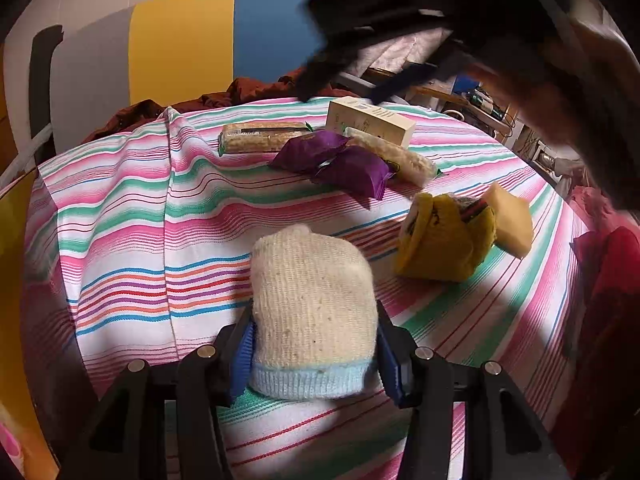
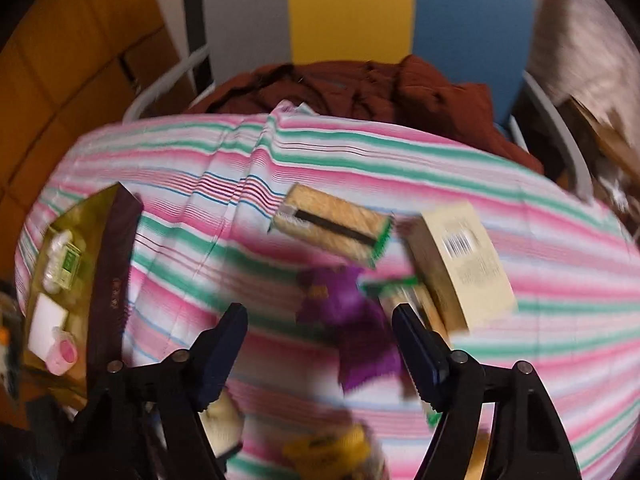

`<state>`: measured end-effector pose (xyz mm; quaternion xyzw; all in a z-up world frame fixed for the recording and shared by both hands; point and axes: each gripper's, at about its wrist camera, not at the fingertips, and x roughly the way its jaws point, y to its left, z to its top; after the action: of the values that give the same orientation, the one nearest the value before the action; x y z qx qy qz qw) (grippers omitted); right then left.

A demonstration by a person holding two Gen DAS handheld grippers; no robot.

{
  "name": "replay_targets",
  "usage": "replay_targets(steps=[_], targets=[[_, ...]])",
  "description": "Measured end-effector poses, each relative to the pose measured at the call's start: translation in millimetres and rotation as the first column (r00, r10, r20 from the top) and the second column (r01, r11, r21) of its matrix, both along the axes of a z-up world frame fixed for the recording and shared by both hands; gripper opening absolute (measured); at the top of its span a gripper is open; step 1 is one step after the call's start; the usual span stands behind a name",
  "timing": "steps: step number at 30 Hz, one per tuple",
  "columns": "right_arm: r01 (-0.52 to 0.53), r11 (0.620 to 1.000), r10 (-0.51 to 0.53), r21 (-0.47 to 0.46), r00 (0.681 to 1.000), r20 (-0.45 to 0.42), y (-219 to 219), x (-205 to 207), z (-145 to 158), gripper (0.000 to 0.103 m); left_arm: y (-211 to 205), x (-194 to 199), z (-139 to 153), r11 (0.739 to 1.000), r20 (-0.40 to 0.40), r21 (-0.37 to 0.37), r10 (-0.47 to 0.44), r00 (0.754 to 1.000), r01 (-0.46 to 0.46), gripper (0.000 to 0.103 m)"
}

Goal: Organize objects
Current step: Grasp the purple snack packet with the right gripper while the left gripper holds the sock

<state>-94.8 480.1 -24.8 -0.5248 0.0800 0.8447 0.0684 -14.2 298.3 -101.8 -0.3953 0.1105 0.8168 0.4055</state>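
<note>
My left gripper (image 1: 316,352) is shut on a cream knitted sock roll (image 1: 312,304) with a pale blue cuff, its blue pads pressed to both sides, low over the striped cloth (image 1: 132,240). Beyond lie a yellow sock bundle (image 1: 444,240), a yellow block (image 1: 514,220), two purple packets (image 1: 332,160), two cracker packs (image 1: 264,138) and a cream box (image 1: 368,120). My right gripper (image 2: 320,318) is open and holds nothing, hovering above a purple packet (image 2: 348,312), with a cracker pack (image 2: 332,228) and the cream box (image 2: 464,264) just ahead. The right wrist view is motion-blurred.
A dark-sided box (image 2: 108,248) holding small toiletries sits at the cloth's left edge. A brown garment (image 2: 380,88) is heaped at the far edge before a grey, yellow and blue panel (image 2: 348,8). A blurred hand (image 1: 580,80) fills the upper right of the left wrist view.
</note>
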Motion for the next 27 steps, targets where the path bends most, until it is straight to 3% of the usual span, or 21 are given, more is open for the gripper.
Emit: replay_targets(steps=[4,8,10,11,12,21,27], targets=[[-0.080,0.994,0.070,0.069,0.990,0.126,-6,-44,-18,0.074,-2,-1,0,1.000,0.010,0.013,-0.001,1.000,0.000,0.052],[-0.108,0.990,0.084,0.090,0.968,0.238,-4,-62,-46,0.074,-3,-1,0,1.000,0.018,0.025,-0.002,1.000,0.001,0.052],[-0.117,0.988,0.085,0.097,0.953,0.290,-5,-64,-59,0.064,-4,-1,0,1.000,0.020,0.028,-0.002,1.000,0.001,0.052],[-0.128,0.988,0.096,0.088,0.949,0.300,-8,-63,-64,0.047,-4,-1,0,1.000,0.020,0.029,-0.002,1.000,0.001,0.052],[-0.134,0.987,0.100,0.094,0.949,0.298,-11,-60,-66,0.037,-4,0,0,1.000,0.019,0.030,-0.002,1.000,0.002,0.052],[-0.060,0.998,0.057,0.013,0.989,0.140,-19,-10,-46,0.036,-4,-1,0,1.000,0.019,0.030,-0.002,1.000,0.001,0.052],[0.059,0.990,-0.064,-0.125,0.997,-0.038,-8,53,-13,0.036,-4,0,0,1.000,0.017,0.028,-0.002,1.000,0.001,0.052]])
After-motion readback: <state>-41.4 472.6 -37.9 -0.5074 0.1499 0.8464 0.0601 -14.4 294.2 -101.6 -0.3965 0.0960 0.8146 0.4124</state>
